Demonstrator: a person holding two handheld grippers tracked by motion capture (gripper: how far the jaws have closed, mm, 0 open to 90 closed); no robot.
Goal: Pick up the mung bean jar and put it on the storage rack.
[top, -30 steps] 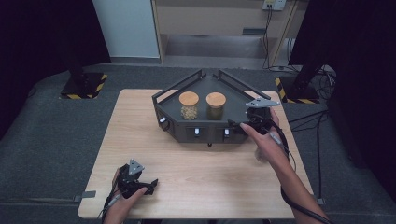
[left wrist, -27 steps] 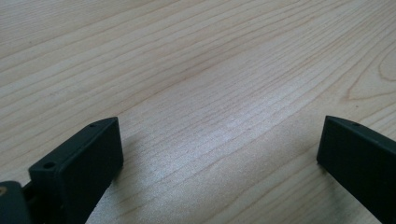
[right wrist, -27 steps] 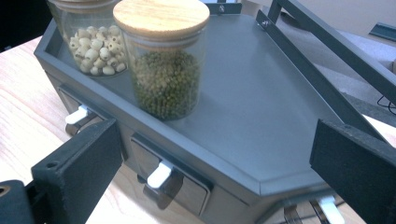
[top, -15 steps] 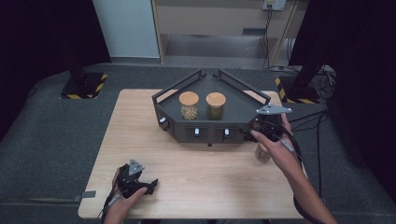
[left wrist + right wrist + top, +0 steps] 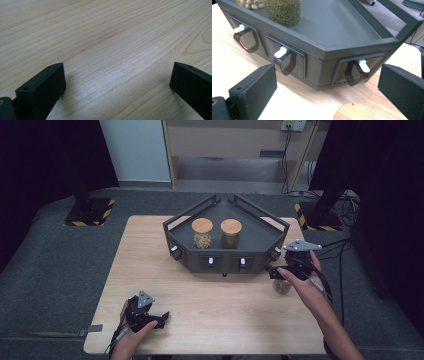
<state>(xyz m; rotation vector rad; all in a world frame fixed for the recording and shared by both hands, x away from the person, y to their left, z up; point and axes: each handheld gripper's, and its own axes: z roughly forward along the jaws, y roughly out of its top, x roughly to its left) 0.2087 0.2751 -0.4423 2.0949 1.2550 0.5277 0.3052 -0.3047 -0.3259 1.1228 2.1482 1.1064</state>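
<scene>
Pale wood table (image 5: pixel 235 315) lay under both tools: the right gripper (image 5: pixel 278 272), jaws apart and empty, hung just over a lidded jar (image 5: pixel 282 286) by the grey rack (image 5: pixel 260 237); the left gripper (image 5: pixel 159 318), jaws wide, rested near the front edge

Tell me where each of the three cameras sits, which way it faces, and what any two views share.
High view: above the person's side, looking forward and down at the table, rack, both forearms, left gripper and right gripper.
Left gripper view: rides the left gripper, facing bare tabletop between open jaws.
Right gripper view: rides the right gripper, facing the rack's front drawers over a wooden lid.
Shared: high and right gripper views both show the green-bean jar.
</scene>
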